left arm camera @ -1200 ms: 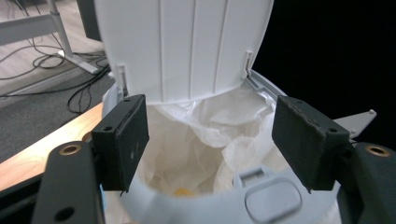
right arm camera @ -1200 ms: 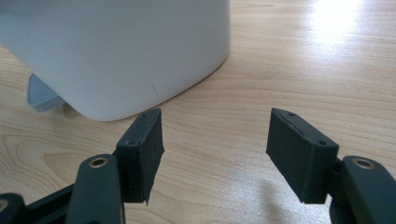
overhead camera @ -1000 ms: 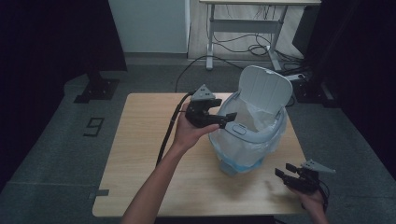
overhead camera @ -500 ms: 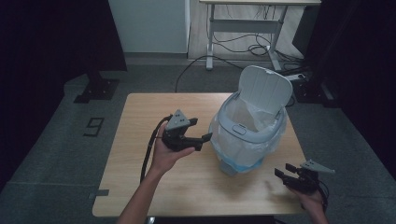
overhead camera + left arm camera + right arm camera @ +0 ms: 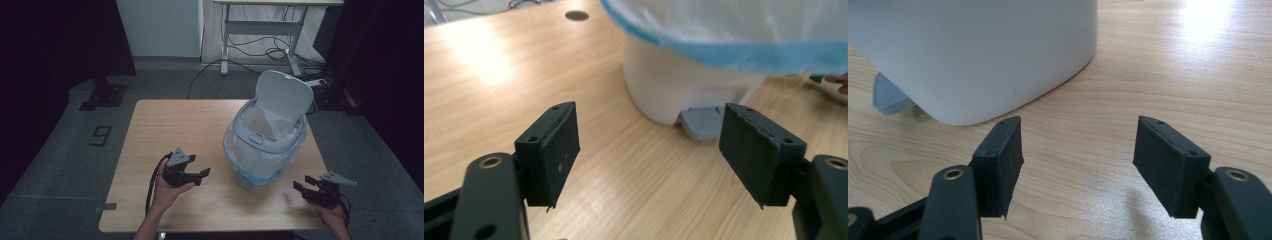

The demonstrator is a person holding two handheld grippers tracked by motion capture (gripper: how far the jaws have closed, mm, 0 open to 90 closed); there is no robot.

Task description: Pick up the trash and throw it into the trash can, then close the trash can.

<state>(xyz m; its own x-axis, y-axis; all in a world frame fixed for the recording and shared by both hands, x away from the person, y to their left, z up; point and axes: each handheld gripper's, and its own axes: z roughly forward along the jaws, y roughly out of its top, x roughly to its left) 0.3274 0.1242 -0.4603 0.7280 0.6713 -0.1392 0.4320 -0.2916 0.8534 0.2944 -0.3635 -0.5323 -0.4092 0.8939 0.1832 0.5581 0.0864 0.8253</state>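
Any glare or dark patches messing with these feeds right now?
High view: surroundings nearly black, table evenly lit. Left gripper view: bright glare on the wood at upper left, bin sharp. Right gripper view: glare at top right, bin wall slightly soft.

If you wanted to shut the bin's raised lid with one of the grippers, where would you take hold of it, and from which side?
I'd take the lid by its free top edge, reaching over from the person's side. It stands upright on a rear hinge, so that thin edge is exposed and probably swings down over the bag-lined bin.
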